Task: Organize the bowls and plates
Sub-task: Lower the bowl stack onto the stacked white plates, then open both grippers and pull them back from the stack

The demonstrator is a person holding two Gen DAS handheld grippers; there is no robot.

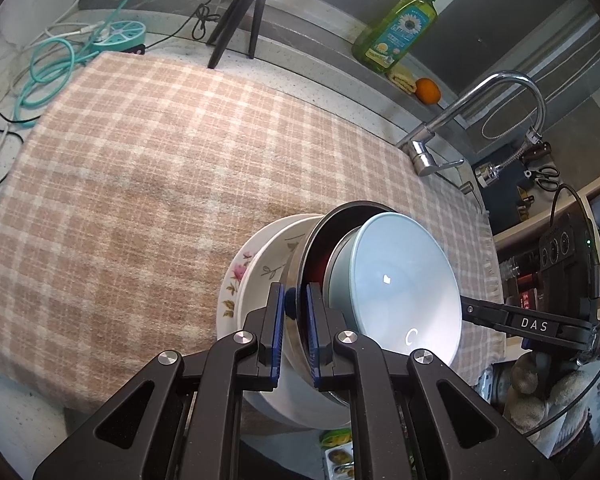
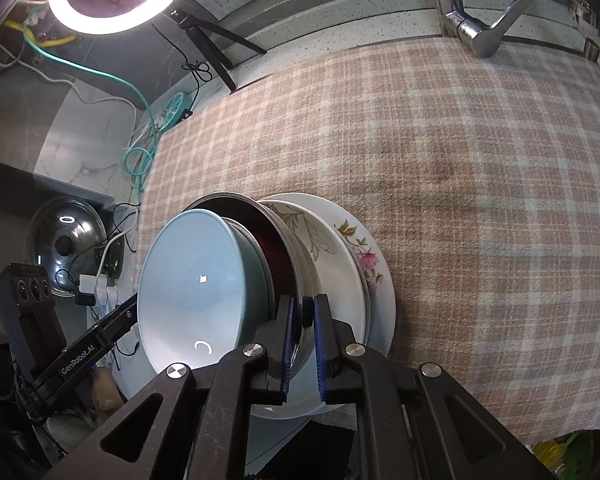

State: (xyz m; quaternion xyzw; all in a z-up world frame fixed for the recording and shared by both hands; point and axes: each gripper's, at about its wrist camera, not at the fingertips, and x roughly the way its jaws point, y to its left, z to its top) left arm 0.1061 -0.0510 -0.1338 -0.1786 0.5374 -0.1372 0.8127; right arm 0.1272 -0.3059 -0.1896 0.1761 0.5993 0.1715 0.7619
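A nested stack is held on edge above the checked cloth. It holds a light blue bowl [image 1: 400, 280] inside a steel bowl with a dark red inside [image 1: 320, 248], then a white leaf-pattern bowl [image 1: 276, 256] and a floral plate [image 1: 232, 280]. My left gripper [image 1: 296, 320] is shut on the steel bowl's rim. My right gripper [image 2: 303, 340] is shut on the steel bowl's rim [image 2: 296, 264] from the opposite side. The blue bowl [image 2: 192, 284], white bowl [image 2: 324, 248] and floral plate [image 2: 368, 260] show there too.
The checked cloth [image 1: 140, 168] covers the counter. A faucet [image 1: 492, 120] stands at the back right, with a green soap bottle [image 1: 400, 32] and an orange [image 1: 427, 90]. A tripod [image 1: 240, 16] and teal cables [image 1: 60, 64] are at the back left. A pot lid [image 2: 66, 244] lies left.
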